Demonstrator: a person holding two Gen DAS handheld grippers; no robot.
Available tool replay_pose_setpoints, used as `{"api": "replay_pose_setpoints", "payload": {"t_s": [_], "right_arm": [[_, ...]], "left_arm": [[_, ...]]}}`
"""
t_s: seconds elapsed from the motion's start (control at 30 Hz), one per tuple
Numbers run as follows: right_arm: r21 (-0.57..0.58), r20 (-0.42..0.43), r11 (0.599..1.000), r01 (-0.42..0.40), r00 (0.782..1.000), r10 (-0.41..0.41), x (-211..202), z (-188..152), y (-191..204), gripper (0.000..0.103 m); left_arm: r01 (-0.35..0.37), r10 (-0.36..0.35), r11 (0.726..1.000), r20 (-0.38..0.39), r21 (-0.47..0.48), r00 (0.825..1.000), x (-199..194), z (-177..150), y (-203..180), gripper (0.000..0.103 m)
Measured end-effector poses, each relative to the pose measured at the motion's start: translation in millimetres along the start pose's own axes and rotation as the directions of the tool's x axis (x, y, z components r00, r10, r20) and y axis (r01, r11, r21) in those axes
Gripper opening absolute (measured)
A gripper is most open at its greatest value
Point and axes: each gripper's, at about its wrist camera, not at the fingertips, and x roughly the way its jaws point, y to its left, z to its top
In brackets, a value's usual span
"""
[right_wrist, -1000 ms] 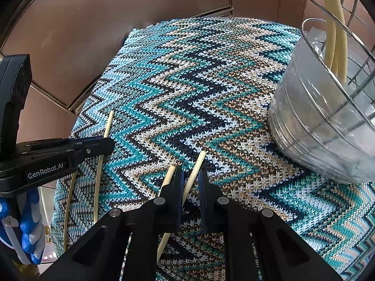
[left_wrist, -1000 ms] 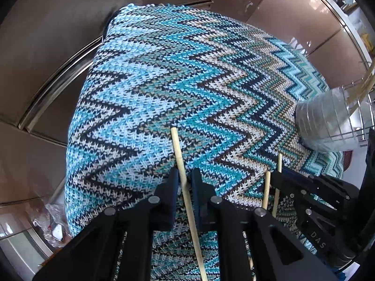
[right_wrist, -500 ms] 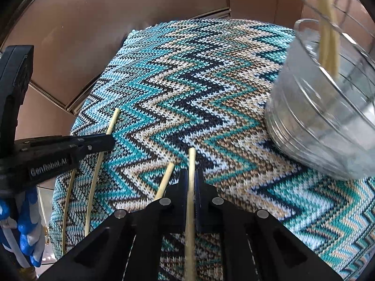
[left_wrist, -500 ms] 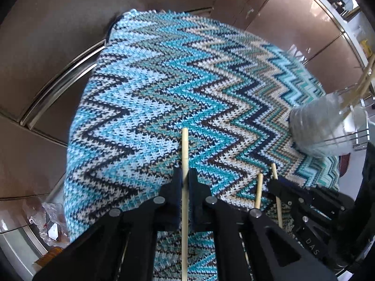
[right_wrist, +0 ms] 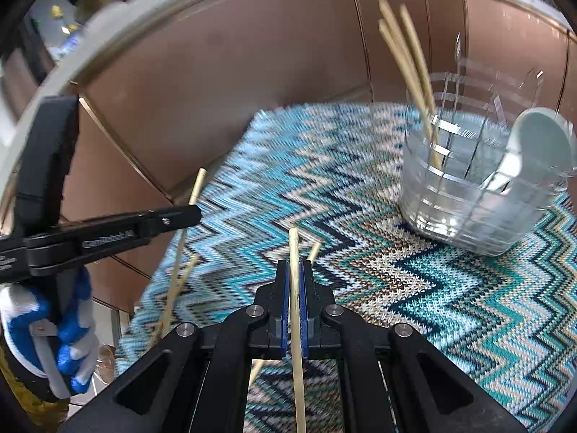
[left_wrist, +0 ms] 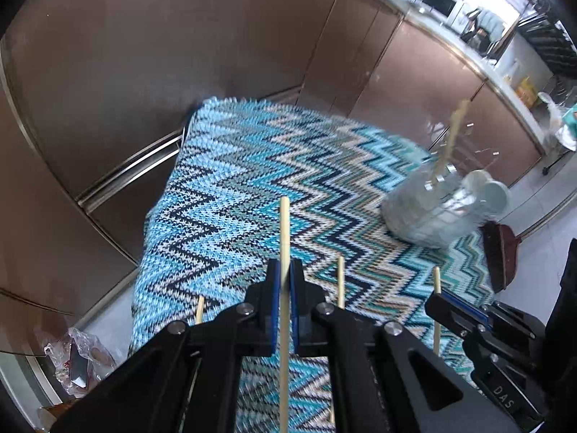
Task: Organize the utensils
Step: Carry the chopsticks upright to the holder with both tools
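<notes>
Two tools each clamp one chopstick above the zigzag cloth: left tool [left_wrist: 284,281] on a chopstick [left_wrist: 284,238], right tool [right_wrist: 294,285] on another [right_wrist: 294,249]. More chopsticks [right_wrist: 407,57] stand in the holder [right_wrist: 468,195].

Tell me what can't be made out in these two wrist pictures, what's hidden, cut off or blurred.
- Left wrist view: the clear utensil holder is motion-blurred, so its contents cannot be counted.
- Both views: the lower end of each held chopstick is cut off by the bottom edge.
- Right wrist view: the loose chopsticks on the zigzag cloth are partly hidden behind the right gripper and left gripper.
</notes>
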Motion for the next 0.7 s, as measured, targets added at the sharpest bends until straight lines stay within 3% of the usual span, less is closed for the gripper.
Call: {"api": "replay_pose_setpoints", "payload": {"t_s": [0.27,0.7], "right_arm": [[-0.038,0.169,0.999,-0.032,0.985,0.038,-75.8,-24.5,21.0,0.005],[-0.057,0.339,0.996,-0.073,0.936,0.088,-164.6,-54.1,23.6,0.005]], "left_arm": [[0.001,-0.003,1.0,0.09,0.021,0.996,-58.3,-30.3,-22.2,0.005],[0.038,-0.047,0.998,0.204,0.051,0.978,-123.7,-56.9,-59.7,0.005]]}}
